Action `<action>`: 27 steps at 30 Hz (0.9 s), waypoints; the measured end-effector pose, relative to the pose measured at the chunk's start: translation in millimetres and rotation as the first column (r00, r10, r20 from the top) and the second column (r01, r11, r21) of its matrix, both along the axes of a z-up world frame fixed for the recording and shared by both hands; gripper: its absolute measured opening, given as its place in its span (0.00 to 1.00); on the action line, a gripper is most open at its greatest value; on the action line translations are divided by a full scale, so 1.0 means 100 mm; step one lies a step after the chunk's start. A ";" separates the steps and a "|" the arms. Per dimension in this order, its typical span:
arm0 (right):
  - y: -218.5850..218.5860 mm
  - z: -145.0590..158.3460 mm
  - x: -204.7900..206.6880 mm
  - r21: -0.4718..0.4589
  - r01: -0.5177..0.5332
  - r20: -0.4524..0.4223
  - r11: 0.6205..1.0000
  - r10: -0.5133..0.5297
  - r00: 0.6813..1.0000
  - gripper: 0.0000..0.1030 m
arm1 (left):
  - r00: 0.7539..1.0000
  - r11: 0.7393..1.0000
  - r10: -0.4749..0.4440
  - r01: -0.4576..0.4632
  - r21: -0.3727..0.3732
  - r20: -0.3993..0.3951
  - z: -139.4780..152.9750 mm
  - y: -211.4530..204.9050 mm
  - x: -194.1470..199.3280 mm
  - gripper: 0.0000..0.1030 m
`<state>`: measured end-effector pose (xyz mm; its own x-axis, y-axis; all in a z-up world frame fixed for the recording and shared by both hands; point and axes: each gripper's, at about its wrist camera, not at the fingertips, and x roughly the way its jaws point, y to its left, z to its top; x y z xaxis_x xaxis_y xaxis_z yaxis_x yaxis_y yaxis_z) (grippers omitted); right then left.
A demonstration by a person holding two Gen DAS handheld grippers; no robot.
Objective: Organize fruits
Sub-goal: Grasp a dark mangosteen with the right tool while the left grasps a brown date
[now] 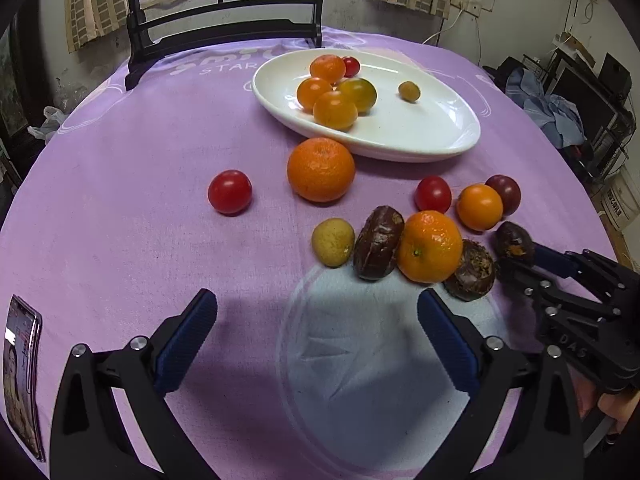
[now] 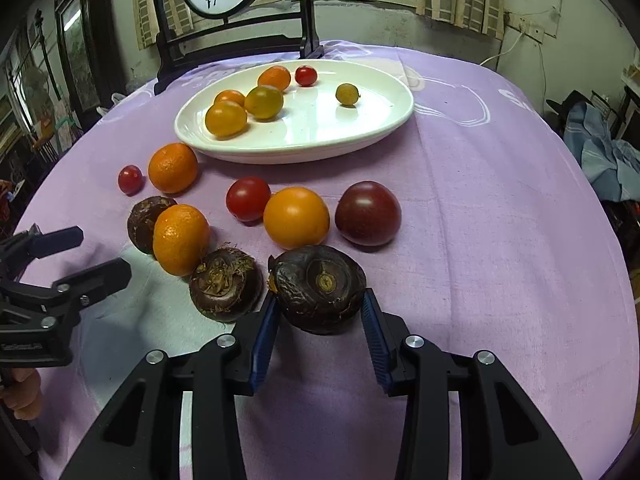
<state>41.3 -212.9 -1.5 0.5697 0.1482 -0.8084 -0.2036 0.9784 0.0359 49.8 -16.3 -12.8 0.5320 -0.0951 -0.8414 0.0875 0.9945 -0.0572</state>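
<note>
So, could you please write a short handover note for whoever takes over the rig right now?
Right hand-held gripper: shut on a dark water chestnut near the table's front edge.
Left hand-held gripper: open, empty, over bare purple cloth.
Done: six small fruits lie in the white plate.
Left: on the cloth, two oranges, one beside the plate, three tomatoes, an orange tomato, a small yellow fruit and two more water chestnuts. Put the held one away next, then the rest.

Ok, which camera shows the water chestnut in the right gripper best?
Right wrist: the water chestnut sits centred between the right gripper pads. Left wrist shows it only small, near the frame's right edge.
</note>
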 end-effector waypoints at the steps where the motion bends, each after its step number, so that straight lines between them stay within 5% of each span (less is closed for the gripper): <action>1: -0.04 0.01 -0.01 0.019 0.005 -0.001 1.000 -0.005 1.000 0.41 | 1.000 1.000 0.000 0.000 0.003 -0.002 -0.01 0.00 0.00 0.95; 18: -0.25 0.13 -0.13 0.095 0.009 0.027 0.995 -0.011 1.000 0.41 | 0.993 0.993 -0.116 0.116 0.036 -0.007 -0.09 -0.41 -0.20 0.95; 22: -0.27 0.18 -0.17 0.111 0.006 0.038 0.994 -0.011 0.999 0.41 | 0.992 0.992 -0.125 0.126 0.034 -0.014 -0.09 -0.39 -0.16 0.69; 27: -0.25 0.22 -0.22 0.124 -0.015 0.048 0.992 0.009 0.999 0.41 | 0.992 0.991 -0.124 0.126 0.052 -0.031 -0.13 -0.37 -0.10 0.58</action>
<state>19.7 -237.7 20.6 0.6042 0.2526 -0.7557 -0.2198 0.9645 0.1467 40.2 -53.1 -25.9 0.4956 -0.1134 -0.8611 0.2103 0.9776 -0.0077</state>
